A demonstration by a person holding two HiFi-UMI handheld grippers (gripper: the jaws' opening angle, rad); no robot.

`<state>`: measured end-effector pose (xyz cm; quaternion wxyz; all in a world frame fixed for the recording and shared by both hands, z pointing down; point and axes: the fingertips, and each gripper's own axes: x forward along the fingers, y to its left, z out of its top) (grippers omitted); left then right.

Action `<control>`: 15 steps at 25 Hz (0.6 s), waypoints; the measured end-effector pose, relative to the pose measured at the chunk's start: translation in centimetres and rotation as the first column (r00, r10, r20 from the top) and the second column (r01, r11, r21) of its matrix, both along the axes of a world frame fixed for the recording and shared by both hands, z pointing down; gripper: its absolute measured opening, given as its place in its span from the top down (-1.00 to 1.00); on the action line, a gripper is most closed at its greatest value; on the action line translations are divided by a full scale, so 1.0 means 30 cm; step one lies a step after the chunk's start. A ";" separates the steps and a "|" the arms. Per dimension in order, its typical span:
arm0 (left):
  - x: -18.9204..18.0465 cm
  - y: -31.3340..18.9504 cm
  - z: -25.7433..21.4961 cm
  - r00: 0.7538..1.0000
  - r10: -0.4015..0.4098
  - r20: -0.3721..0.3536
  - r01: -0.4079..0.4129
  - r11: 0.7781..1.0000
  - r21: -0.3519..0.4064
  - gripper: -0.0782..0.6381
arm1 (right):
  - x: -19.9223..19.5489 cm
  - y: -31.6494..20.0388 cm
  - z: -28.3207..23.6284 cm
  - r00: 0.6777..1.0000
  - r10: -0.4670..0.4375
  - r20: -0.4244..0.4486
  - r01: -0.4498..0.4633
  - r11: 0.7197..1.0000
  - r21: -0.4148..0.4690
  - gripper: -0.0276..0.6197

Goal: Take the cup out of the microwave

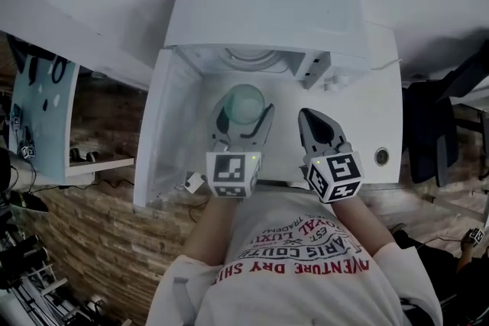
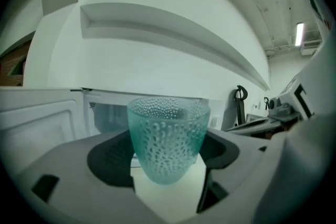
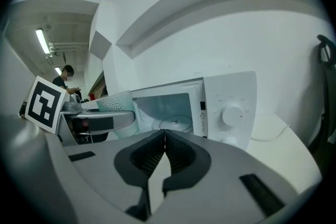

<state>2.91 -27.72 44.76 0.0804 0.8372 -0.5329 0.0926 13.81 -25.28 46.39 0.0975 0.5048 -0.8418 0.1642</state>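
Note:
A teal dimpled glass cup [image 1: 246, 101] [image 2: 168, 136] hangs in front of the open microwave [image 1: 263, 11], outside its cavity. My left gripper [image 1: 244, 118] [image 2: 168, 153] is shut on the cup, its dark pads against both sides of the cup, which stands upright. In the right gripper view the cup [image 3: 116, 101] shows at the left, held off the counter. My right gripper [image 1: 309, 118] [image 3: 164, 136] hovers just to the right of the cup with its jaws shut, tips touching, nothing between them.
The microwave door [image 1: 164, 126] stands open to the left. A glass turntable [image 3: 176, 123] lies in the cavity, and a dial [image 3: 231, 114] sits on the control panel. The white counter [image 1: 382, 111] runs to the right, with a black chair [image 1: 435, 126] beyond it.

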 end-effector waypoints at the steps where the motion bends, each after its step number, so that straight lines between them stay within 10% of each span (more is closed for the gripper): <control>1: 0.000 0.014 -0.021 1.000 -0.003 -0.006 0.003 1.000 0.008 -0.25 | 0.000 0.008 -0.017 1.000 -0.001 0.002 0.001 1.000 0.015 0.88; 15: 0.034 0.122 -0.233 1.000 0.009 0.014 -0.011 0.990 0.140 -0.25 | 0.016 0.069 -0.297 1.000 -0.001 0.017 -0.003 0.969 0.248 0.88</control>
